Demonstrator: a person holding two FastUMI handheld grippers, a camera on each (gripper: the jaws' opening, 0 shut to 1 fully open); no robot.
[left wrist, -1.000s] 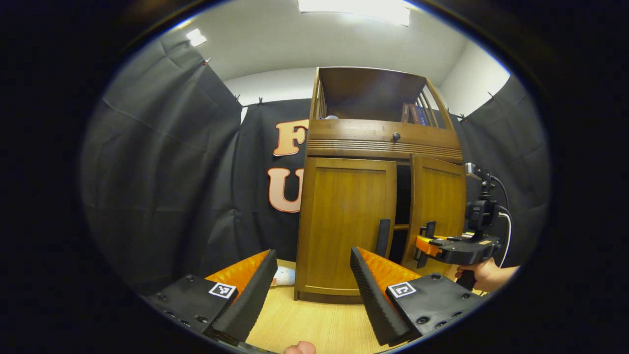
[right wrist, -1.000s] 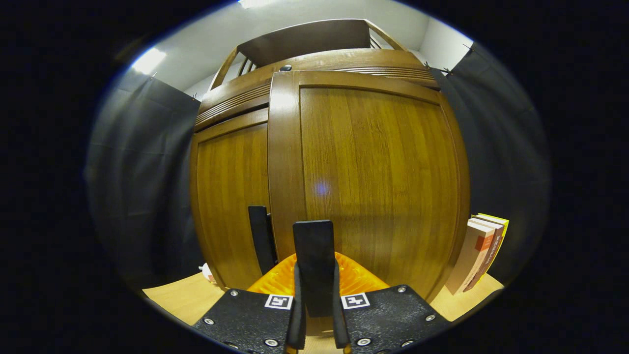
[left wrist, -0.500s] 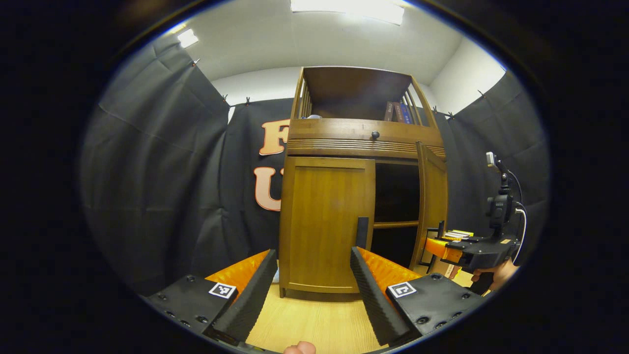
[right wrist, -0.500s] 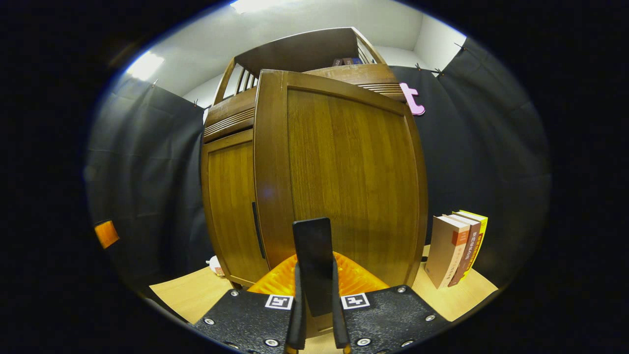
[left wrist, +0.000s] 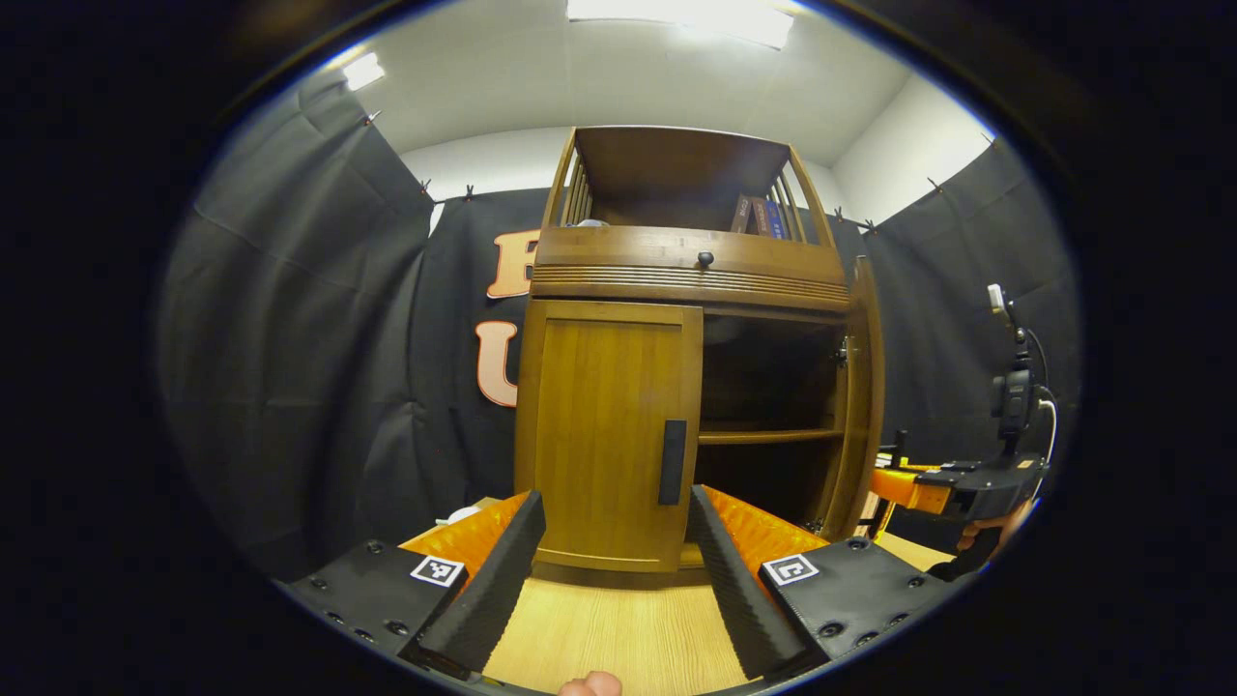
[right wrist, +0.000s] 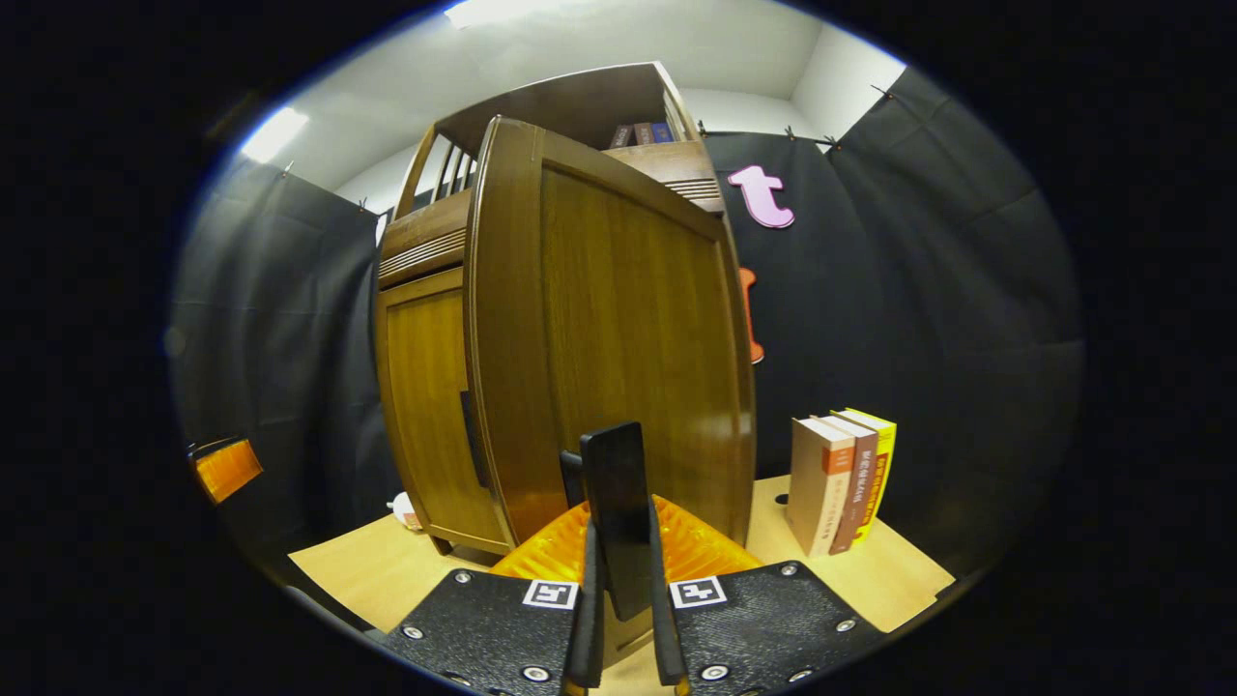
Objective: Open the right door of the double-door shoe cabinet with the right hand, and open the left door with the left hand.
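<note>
Swung wide now, the right door [left wrist: 863,406] has its handle [right wrist: 618,517] pinched by the right gripper [right wrist: 623,619]; next the wide-open, empty left gripper [left wrist: 614,570] reaches the left door's handle [left wrist: 673,461].

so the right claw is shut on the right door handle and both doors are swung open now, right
Not both. In the left gripper view the left door is closed, its handle untouched; the right door is open. The right claw is shut on that door's handle.
</note>
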